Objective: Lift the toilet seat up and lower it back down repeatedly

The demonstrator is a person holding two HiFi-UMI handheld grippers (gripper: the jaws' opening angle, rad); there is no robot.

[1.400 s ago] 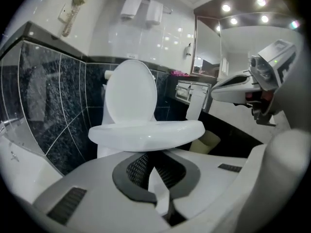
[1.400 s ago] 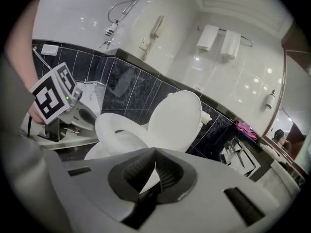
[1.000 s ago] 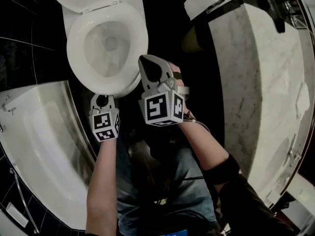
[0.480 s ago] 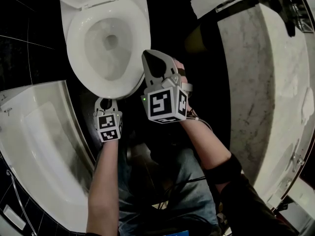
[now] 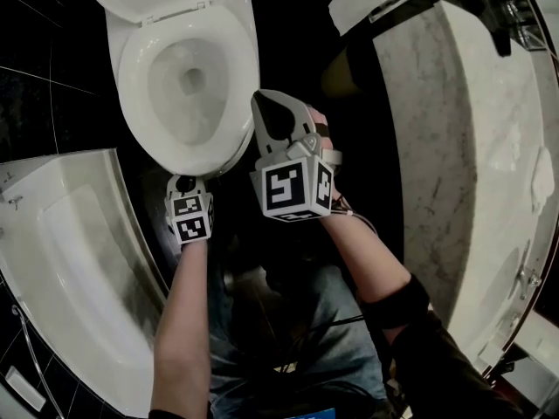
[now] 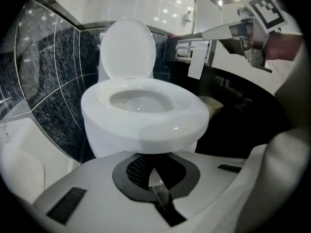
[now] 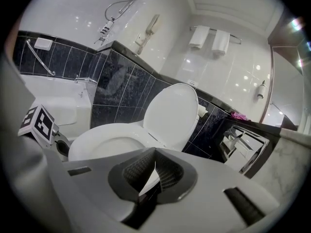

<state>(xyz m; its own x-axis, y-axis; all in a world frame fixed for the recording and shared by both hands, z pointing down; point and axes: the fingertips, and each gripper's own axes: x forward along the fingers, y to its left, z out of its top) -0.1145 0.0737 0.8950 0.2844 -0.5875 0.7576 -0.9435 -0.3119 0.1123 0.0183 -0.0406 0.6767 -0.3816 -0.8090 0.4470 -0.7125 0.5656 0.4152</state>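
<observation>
Between bathtub [image 5: 79, 260] and marble counter [image 5: 463, 147] stands toilet [image 5: 238, 68].

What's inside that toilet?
Only the bare white bowl, sloping to its drain; nothing lies in it. The seat overhangs the bowl's upper edge, hiding that strip.

Head view looks steeply down on the toilet [image 5: 188, 77]; left gripper view faces its rim [image 6: 146, 127] low and close; right gripper view, higher and farther back, shares that toilet
</observation>
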